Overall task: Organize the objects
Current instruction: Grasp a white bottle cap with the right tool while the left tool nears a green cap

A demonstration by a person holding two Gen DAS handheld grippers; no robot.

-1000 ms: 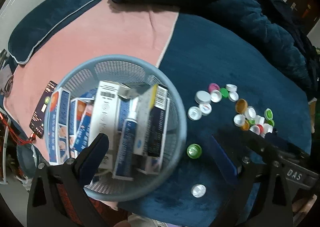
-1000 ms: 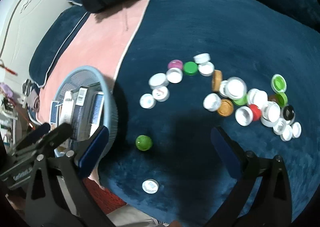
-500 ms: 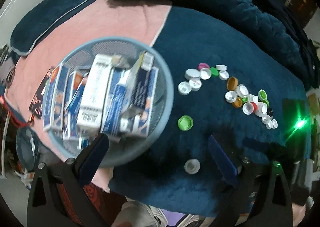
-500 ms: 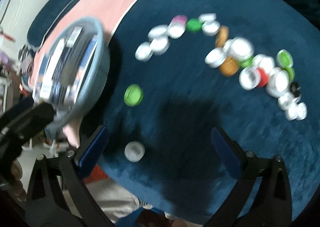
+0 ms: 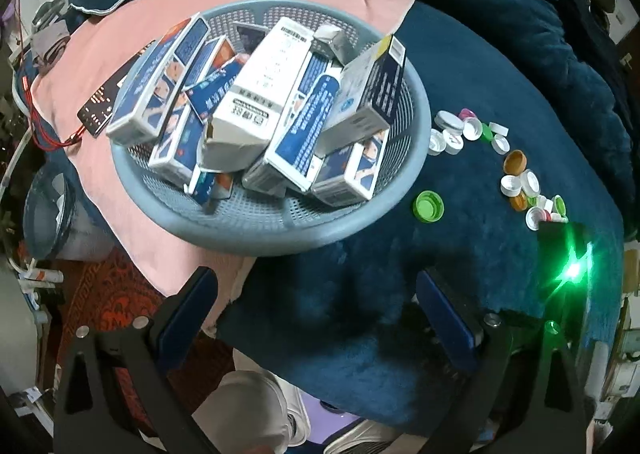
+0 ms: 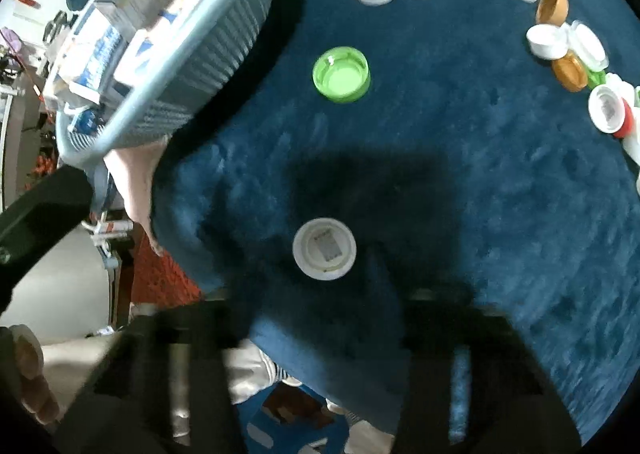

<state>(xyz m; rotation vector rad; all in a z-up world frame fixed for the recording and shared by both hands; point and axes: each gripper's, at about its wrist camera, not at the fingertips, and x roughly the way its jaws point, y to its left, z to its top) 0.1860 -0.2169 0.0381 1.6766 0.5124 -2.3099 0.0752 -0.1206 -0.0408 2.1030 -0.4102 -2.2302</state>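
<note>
Closing in: right hand-held gripper (image 6: 324, 338) is dropping low over the white cap (image 6: 324, 248), which a second ago was sitting small and far below the fingers; now it is filling the middle of the right wrist view, just ahead of the blurred fingers.
Right grip state: cannot tell; motion blur is hiding how its jaws are standing, and nothing is showing between them.
Left grip state: left hand-held gripper (image 5: 316, 310) is hanging released, jaws wide apart and holding nothing, having pulled back toward the near edge of the bed.
Basket: the blue-grey basket (image 5: 256, 232) is now sitting further from the left camera than before, resting where the pink sheet (image 5: 132, 221) is meeting the dark blue blanket (image 5: 480, 101), and packed with toothpaste boxes (image 5: 260, 85).
Meaning for the task: in my judgement the white cap is being lined up as the next pick, with sorting of caps barely begun.
Task things: the white cap is lying open side up near the blanket's near edge; the green cap (image 6: 341, 78) is lying beyond it, just beside the basket.
Around: the scattered caps (image 6: 552, 37) are curving along the far right of the blanket.
In the way: nothing is lying against the white cap; the soft plush may be letting it sink or skid.
</note>
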